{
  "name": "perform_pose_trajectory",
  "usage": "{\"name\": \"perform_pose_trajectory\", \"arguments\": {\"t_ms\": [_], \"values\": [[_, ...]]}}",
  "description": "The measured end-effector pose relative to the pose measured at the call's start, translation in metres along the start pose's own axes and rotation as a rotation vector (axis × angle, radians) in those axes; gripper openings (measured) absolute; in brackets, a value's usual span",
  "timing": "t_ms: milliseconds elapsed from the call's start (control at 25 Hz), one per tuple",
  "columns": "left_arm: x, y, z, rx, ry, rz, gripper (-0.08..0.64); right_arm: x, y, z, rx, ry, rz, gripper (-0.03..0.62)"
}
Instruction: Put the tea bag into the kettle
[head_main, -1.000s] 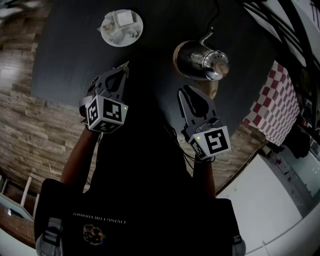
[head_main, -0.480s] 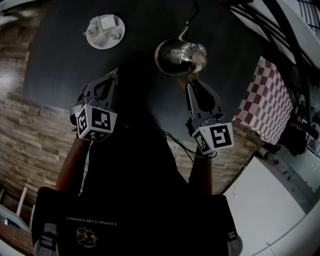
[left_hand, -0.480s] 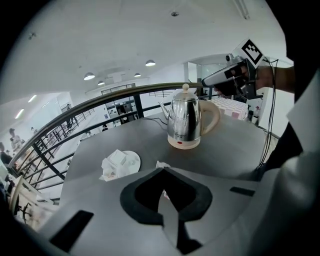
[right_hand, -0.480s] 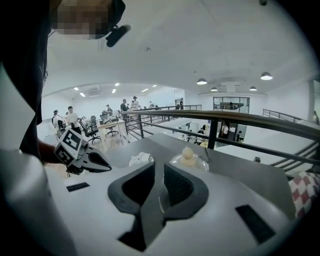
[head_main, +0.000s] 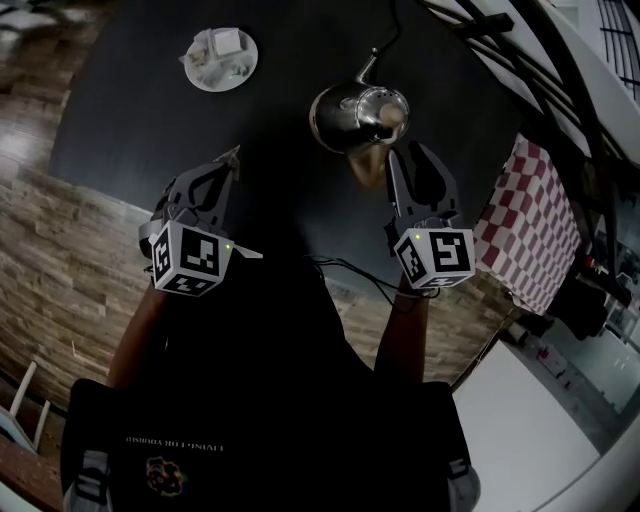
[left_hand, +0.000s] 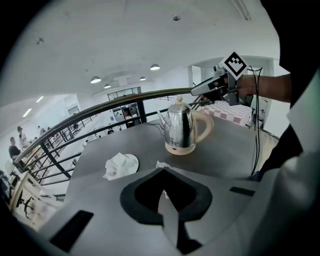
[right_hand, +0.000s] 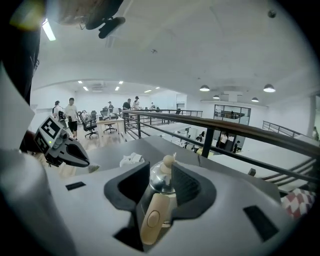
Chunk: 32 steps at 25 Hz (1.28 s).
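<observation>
Although a line of pale print ran across the person's dark garment (head_main: 195, 440) in the head view, it lay upside down and too small to read. The only other markings were the black-and-white square patterns on the two marker cubes, one on each tool. A small red spot showed on the base of the kettle (left_hand: 179, 131); any lettering beside it was illegible.

Count: one steel kettle with a cream handle (right_hand: 154, 220), one white plate (left_hand: 131, 161), two tools, and one red-and-white checked cloth (head_main: 530, 215). The white packets (left_hand: 116, 165) heaped on the plate could not be counted.

The left tool (left_hand: 162, 175) was closed. A scrap of white, apparently the tea bag (left_hand: 161, 164), was pinched at its tips, though little of it showed. It was held above the dark tabletop (left_hand: 225, 150), apart from both kettle and plate.

The right tool (right_hand: 159, 170) had just been opening. Its jaws stood apart over the kettle's handle, with the lid knob (right_hand: 168, 161) seen between them and neither pad pressing on it. The lid sat on the kettle, which stood upright on the tabletop, well apart from the plate.
</observation>
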<state>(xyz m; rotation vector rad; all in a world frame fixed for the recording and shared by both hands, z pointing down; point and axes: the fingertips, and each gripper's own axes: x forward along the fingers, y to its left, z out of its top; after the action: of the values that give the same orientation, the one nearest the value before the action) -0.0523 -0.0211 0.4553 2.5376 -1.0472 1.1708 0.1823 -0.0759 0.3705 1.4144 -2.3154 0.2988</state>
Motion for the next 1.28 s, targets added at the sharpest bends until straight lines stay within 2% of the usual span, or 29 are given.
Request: {"name": "perform_pose_trajectory", "arguments": {"t_ms": [360,880,1280], "values": [[-0.021,-0.003,-0.006,-0.036,-0.001,0.049,0.006,0.027,-0.012,0.002,-0.042,0.018,0.015,0.132],[-0.031,0.002,-0.015,-0.064,-0.006,0.074,0.006,0.052,-0.015,-0.002,-0.027,0.051,0.008,0.132],[-0.036,0.006,-0.016,-0.069,-0.009,0.088,0.006,0.06,-0.015,-0.005,-0.054,0.067,-0.013,0.129]]}}
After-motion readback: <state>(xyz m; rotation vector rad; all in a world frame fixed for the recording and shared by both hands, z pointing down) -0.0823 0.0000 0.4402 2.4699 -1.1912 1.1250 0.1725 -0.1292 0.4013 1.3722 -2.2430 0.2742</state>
